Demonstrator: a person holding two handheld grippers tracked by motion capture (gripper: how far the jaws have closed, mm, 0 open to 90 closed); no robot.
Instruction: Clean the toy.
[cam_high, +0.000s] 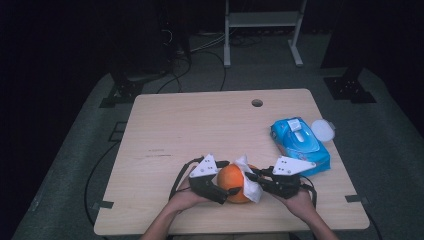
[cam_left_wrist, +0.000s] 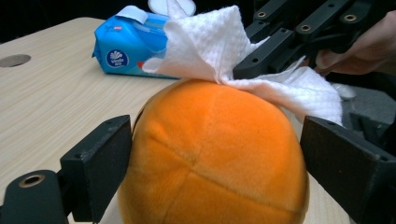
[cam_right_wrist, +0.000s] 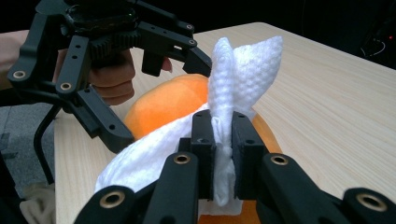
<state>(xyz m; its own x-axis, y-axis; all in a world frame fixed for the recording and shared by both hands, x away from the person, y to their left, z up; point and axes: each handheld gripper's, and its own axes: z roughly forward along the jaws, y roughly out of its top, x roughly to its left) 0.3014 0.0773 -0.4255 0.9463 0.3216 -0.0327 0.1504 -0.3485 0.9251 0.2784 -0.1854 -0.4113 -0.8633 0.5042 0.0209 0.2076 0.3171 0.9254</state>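
An orange plush ball (cam_high: 231, 181) rests on the wooden table (cam_high: 200, 125) near its front edge. My left gripper (cam_high: 230, 177) straddles the ball from the left, open. In the left gripper view its pads (cam_left_wrist: 105, 163) stand right beside the ball (cam_left_wrist: 210, 140) without denting it. My right gripper (cam_high: 248, 175) comes in from the right, shut on a white wipe (cam_high: 251, 189) that drapes over the ball's right side. In the right gripper view the wipe (cam_right_wrist: 243, 65) stands up, pinched between my right gripper's (cam_right_wrist: 223, 135) jaws, with the ball (cam_right_wrist: 159, 107) behind it.
A blue pack of wipes (cam_high: 300, 142) lies at the right of the table, with a round white lid (cam_high: 322, 130) by its far corner. A cable hole (cam_high: 257, 103) sits near the table's far edge. Dark stands and cables are on the floor beyond.
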